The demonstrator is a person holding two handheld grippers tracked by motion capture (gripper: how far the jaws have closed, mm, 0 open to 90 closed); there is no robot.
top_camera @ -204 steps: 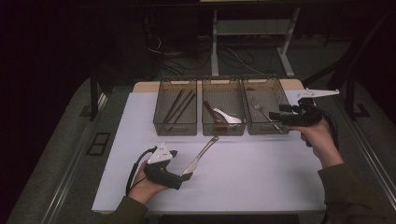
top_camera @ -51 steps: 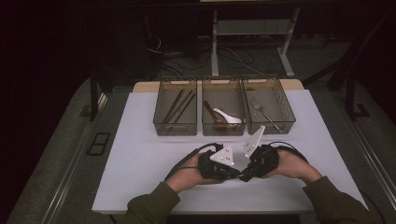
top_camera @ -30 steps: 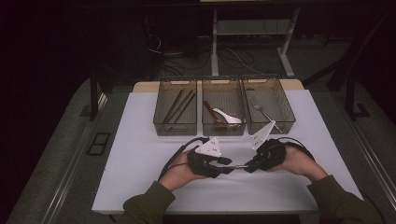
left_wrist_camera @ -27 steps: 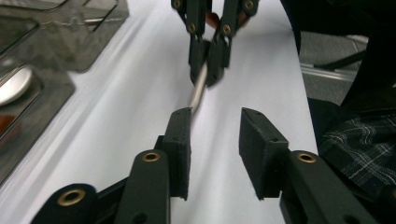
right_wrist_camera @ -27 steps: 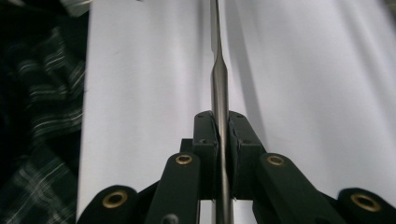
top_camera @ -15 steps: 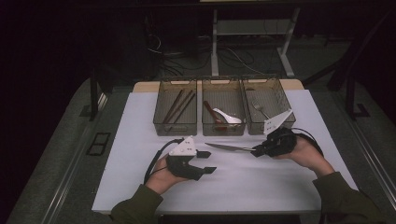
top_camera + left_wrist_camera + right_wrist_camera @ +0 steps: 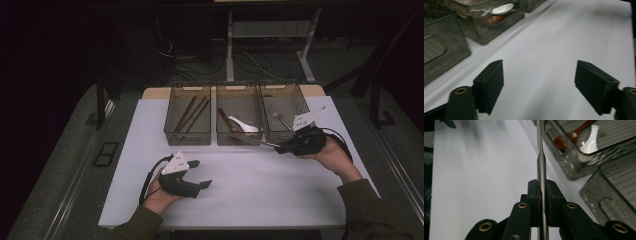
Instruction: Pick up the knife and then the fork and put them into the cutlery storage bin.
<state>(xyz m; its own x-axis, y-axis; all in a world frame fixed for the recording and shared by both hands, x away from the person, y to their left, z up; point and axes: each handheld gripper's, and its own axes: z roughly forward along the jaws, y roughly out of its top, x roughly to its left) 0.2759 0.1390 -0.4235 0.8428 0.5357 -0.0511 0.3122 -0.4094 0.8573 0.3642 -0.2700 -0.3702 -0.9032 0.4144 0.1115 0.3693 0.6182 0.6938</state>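
Dim room, white rectangular table mat [image 7: 250,190] on a table, w/ three clear smoked-plastic bins in a row along its far edge. Right gripper [image 7: 281,148], held in the person's right hand [image 7: 332,155] near the mat's right side, is clamped tight on the handle of a slim silver metal utensil [image 7: 541,167]; in the right gripper view the handle runs straight up between the closed jaws, and in the high view the utensil [image 7: 252,140] lies roughly level, pointing left, its far end just in front of the middle bin [image 7: 240,134], whose front wall stands close by. That bin holds a white ceramic soup spoon [image 7: 243,125] and a reddish-brown wooden spoon [image 7: 223,117]. The left bin [image 7: 187,132] holds dark brown chopsticks [image 7: 192,112]; the right bin [image 7: 284,97] holds a silver fork [image 7: 278,118], just behind the right gripper. Left gripper [image 7: 200,175] sits low over the mat's near-left part, held in the left hand [image 7: 160,197]; its jaws have just been opening, now stand wide apart w/ nothing between them, bare mat showing through the gap in the left gripper view. Wide free mat lies between the two grippers and toward the near edge. Dark floor w/ cables beyond the bins; table legs farther back.
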